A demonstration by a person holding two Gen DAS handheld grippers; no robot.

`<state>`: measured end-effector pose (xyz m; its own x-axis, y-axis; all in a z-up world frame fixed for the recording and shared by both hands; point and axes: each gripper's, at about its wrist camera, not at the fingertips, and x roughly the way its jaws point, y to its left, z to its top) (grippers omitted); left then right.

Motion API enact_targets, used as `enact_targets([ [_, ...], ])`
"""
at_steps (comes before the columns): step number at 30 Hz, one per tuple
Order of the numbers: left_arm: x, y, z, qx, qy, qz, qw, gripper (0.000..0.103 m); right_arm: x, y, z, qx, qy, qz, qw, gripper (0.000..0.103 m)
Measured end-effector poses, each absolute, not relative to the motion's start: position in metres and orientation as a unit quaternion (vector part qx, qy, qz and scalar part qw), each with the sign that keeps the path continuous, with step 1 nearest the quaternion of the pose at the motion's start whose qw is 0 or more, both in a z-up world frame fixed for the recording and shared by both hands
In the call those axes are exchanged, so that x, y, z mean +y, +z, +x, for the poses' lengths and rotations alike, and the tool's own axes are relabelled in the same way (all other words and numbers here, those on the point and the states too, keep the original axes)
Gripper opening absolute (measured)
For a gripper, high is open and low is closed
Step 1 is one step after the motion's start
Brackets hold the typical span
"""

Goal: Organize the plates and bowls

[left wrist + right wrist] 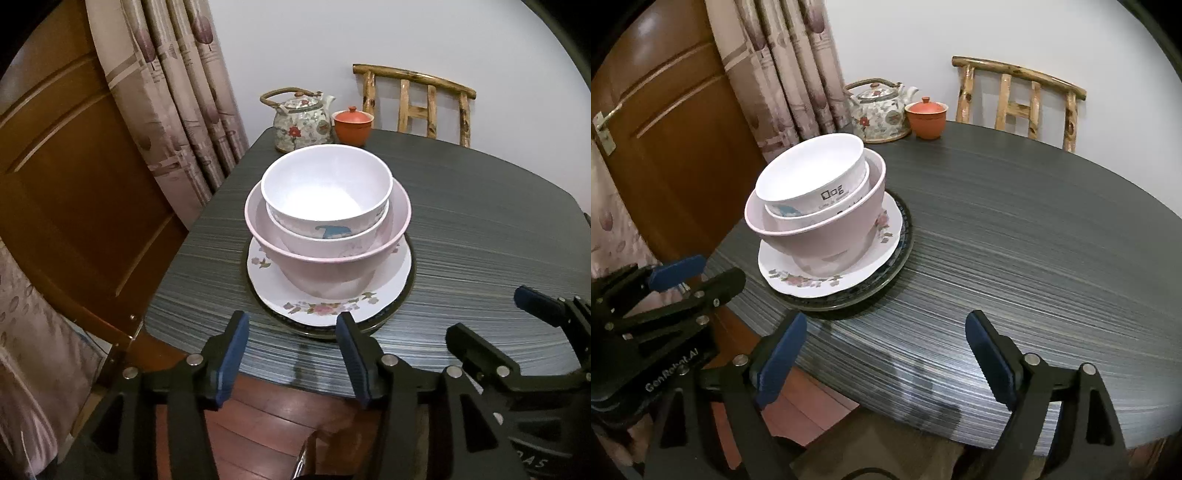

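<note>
- I see the crockery gathered into one stack on the dark surface (480, 229), toward its 9 o'clock edge in the right wrist view.
- At the bottom lies a dark plate (404, 301), on it a flowered plate (325, 306), then a big pink bowl (325, 258) with two smaller white bowls nested inside; the top white bowl (325, 184) sits a little tilted.
- My left tool (293, 350) is spread and grips nothing; it hangs at the stack's 6 o'clock, just short of the plate rim.
- My right tool (886, 354) is spread wider, also empty, off at the stack's 4 o'clock over bare surface.
- I find no loose plate or bowl elsewhere; only a teapot (303, 122) and a lidded orange cup (352, 125) stand at 12 o'clock, well apart from the stack.
- I judge the sorting essentially done: sizes step down neatly, and both tools are free.
- What may remain is straightening the top bowl, or nothing; the far side of the stack is hidden from me.
</note>
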<state>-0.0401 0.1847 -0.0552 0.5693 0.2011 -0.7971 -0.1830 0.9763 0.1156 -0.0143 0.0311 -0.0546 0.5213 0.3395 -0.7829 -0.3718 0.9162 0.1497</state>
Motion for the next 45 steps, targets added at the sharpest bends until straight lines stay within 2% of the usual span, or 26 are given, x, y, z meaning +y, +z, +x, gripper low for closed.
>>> enact_targets([
  [7, 0.186, -0.061, -0.037, 0.460, 0.113, 0.006, 0.881, 0.052, 0.027, -0.056, -0.014, 0.447, 0.199, -0.012, 0.872, 0.088],
  [11, 0.188, -0.061, -0.036, 0.459, 0.121, 0.009, 0.880, 0.058, 0.026, -0.057, -0.012, 0.449, 0.197, -0.010, 0.872, 0.088],
  [27, 0.191, -0.059, -0.034, 0.457, 0.129, 0.008, 0.880, 0.058, 0.028, -0.061, -0.012, 0.451, 0.202, -0.028, 0.869, 0.094],
  [35, 0.193, -0.058, -0.033, 0.461, 0.130, 0.000, 0.878, 0.058, 0.029, -0.064, -0.010, 0.457, 0.201, -0.033, 0.866, 0.101],
  [45, 0.194, -0.058, -0.029, 0.462, 0.132, 0.001, 0.877, 0.058, 0.034, -0.068, -0.009, 0.467, 0.204, -0.044, 0.859, 0.102],
])
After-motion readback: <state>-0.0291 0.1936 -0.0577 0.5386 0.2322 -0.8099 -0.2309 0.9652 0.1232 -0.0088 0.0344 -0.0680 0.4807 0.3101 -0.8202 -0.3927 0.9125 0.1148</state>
